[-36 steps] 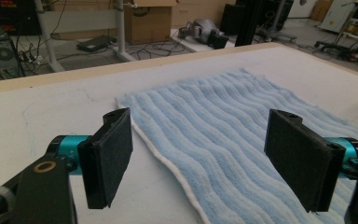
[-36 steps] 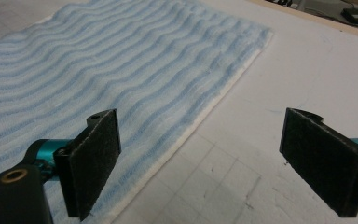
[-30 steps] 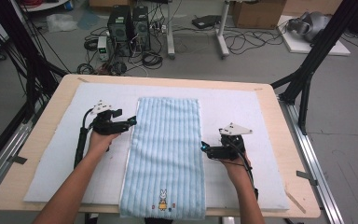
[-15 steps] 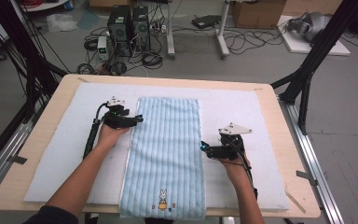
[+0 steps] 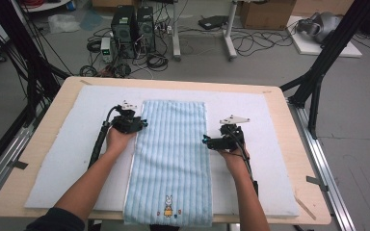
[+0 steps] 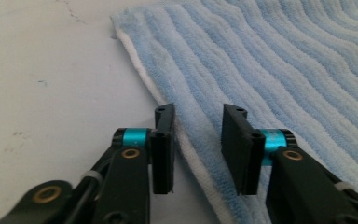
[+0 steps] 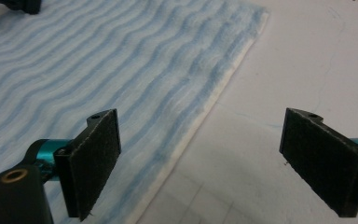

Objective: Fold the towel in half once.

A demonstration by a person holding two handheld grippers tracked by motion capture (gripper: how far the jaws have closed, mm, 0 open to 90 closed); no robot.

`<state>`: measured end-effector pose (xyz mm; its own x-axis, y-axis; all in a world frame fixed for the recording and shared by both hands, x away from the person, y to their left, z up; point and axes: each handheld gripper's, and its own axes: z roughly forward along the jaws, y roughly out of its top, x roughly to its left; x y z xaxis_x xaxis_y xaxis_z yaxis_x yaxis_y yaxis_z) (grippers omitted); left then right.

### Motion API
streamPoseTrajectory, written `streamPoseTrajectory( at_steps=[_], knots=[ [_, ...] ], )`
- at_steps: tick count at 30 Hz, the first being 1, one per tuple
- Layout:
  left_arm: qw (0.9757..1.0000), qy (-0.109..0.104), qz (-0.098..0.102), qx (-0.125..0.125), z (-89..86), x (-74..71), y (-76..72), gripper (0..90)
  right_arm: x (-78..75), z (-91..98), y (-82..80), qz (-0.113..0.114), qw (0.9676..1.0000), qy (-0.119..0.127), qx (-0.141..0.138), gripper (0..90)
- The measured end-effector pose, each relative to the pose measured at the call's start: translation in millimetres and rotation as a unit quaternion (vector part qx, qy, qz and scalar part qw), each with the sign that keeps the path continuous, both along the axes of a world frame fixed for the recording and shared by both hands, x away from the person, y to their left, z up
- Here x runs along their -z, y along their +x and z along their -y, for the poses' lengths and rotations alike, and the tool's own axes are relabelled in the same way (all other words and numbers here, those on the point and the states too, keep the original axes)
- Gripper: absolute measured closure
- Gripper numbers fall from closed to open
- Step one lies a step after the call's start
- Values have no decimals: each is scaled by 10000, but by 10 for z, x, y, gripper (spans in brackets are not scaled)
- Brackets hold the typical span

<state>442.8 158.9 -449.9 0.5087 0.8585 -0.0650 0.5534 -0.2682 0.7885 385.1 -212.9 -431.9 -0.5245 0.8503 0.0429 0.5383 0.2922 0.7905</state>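
Observation:
A light blue striped towel (image 5: 171,159) lies flat and lengthwise on a white mat (image 5: 77,163), with a small bunny motif (image 5: 167,209) at its near end. My left gripper (image 5: 142,124) sits at the towel's left edge, near the far end. In the left gripper view, the left gripper (image 6: 198,128) is narrowly open, its jaws straddling the white hem of the towel (image 6: 284,60). My right gripper (image 5: 205,141) rests at the towel's right edge. In the right gripper view, the right gripper (image 7: 203,140) is wide open, one jaw over the towel (image 7: 98,60) and the other over the mat (image 7: 307,60).
The mat covers most of a wooden table (image 5: 53,120). Bare mat (image 6: 51,70) lies on both sides of the towel. Beyond the table, on the floor, are computer towers (image 5: 135,24), cables and black frame legs (image 5: 318,77).
My left gripper has moved right across the mat to the towel's left edge. The right gripper and the towel have stayed in place.

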Motion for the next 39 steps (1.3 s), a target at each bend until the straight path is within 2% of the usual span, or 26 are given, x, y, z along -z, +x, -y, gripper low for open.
streamPoseTrajectory(
  at_steps=[3,6,8,12,13,15,17,19,20,22,23,25,27,30,32,35,39],
  knots=[
    [10000,-69,-23,36,3,4,0,775,14,-35,130,-160,9998,-74,125,118],
    [9998,-197,-33,20,10,12,4,841,9,-98,248,-152,9997,-136,167,119],
    [9994,-329,-82,15,-7,13,11,850,19,-160,345,-194,9994,-199,206,122],
    [9969,-739,-250,-67,-72,21,38,858,68,-224,521,-391,9985,-222,317,323],
    [9966,-779,-271,-69,-85,23,44,859,71,-232,559,-407,9982,-261,355,386],
    [9958,-869,-286,-87,-93,24,48,862,74,-263,621,-455,9978,-289,393,451],
    [9957,-879,-288,-82,-98,23,50,863,92,-288,682,-563,9968,-425,373,487],
    [9950,-948,-292,-87,-103,26,55,864,95,-319,703,-600,9966,-352,446,578],
    [9947,-974,-320,-95,-111,27,58,864,95,-330,710,-583,9969,-378,366,636],
    [9931,-1101,-381,-136,-124,32,67,864,94,-356,708,-543,9974,-435,170,823],
    [9926,-1133,-387,-176,-129,34,74,864,91,-368,710,-531,9974,-469,131,850],
    [9920,-1179,-365,-275,-130,31,89,867,79,-393,722,-531,9968,-556,235,866],
    [9909,-1263,-363,-304,-123,6,121,868,61,-406,730,-387,9965,-650,364,869],
    [9902,-1363,-47,-309,-110,-47,121,868,14,-379,724,-65,9982,-439,414,869],
    [9895,-1422,-29,-251,-126,-41,121,867,-12,-353,716,39,9985,-411,371,868],
    [9883,-1511,-67,-186,-160,-40,117,867,-39,-320,696,44,9992,-208,345,868],
    [9865,-1635,125,-16,-199,-124,58,866,-76,-297,633,42,9997,-31,239,868]
  ],
)
